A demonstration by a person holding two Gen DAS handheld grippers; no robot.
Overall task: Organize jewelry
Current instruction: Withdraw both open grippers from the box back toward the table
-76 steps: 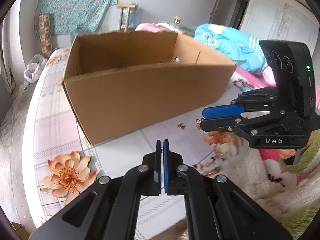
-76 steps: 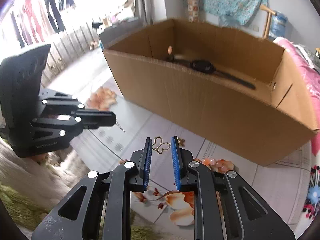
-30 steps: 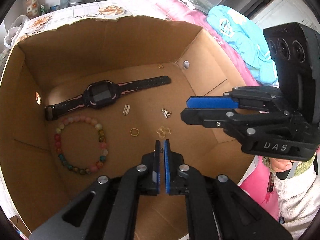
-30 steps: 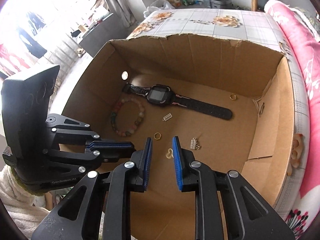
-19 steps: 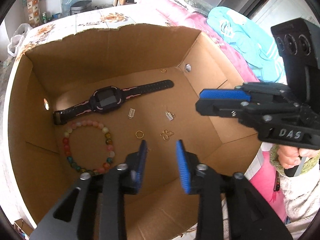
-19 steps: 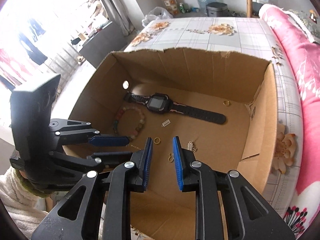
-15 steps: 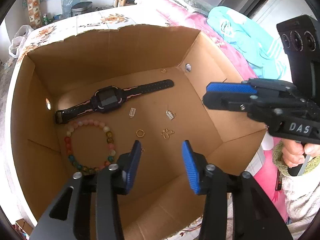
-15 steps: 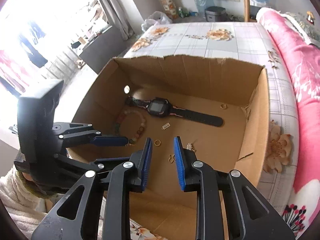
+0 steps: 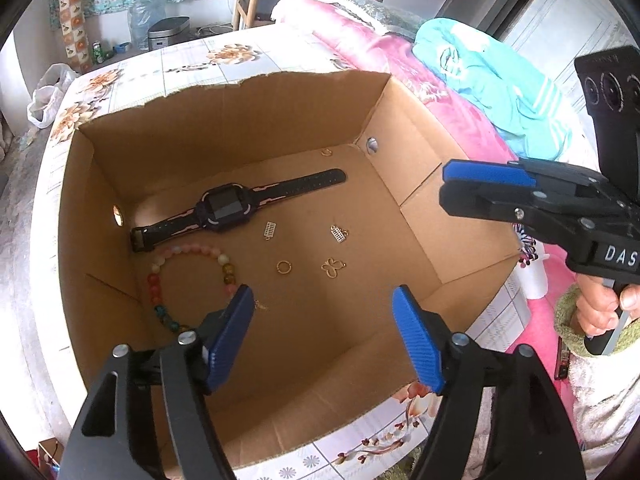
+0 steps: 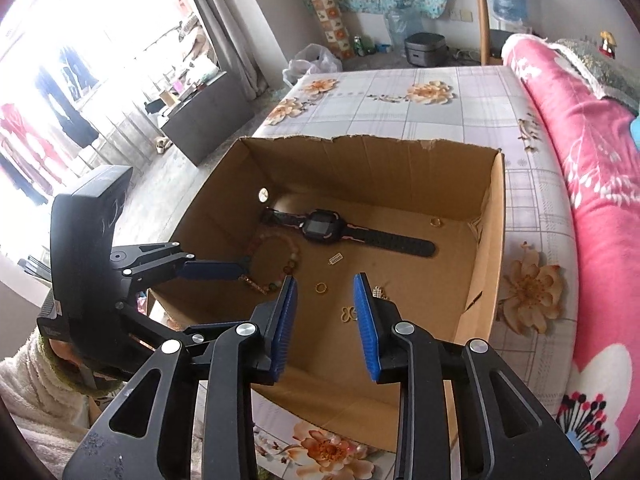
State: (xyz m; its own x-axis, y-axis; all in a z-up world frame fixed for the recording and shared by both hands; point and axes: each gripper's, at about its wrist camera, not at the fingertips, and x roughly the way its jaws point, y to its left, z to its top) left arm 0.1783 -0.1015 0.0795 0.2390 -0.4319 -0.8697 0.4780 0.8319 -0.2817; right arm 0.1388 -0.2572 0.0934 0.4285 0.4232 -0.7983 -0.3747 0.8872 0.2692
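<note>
Your left claw [image 9: 322, 312] hangs above the near part of the cardboard box [image 9: 460, 216], its blue pads spread wide and holding nothing. Your right claw [image 10: 325, 304] hovers over the same box from the opposite side, its pads also apart, though less widely, and empty; in the left view it reaches in over the box's right wall [image 9: 486, 184].

All the jewelry lies on the floor of the box. A black watch [image 9: 226, 206] with pink trim stretches across the far half of the floor, its strap running from the box's left wall toward the far right corner. Just in front of the watch, near the left wall, lies a bead bracelet [image 9: 188, 276] of mixed colours; your left pad hides part of its near side. A small gold ring [image 9: 283, 267] rests at the centre of the floor, with a gold butterfly charm [image 9: 333, 268] just to its right. Two small silver charms lie between these and the watch: one [image 9: 270, 230] close under the watch face, the other [image 9: 338, 234] further right. Another gold ring [image 9: 327, 152] sits against the far wall, near the box's far right corner.

The box stands on a table [image 10: 440, 92] covered with a flowered cloth.
</note>
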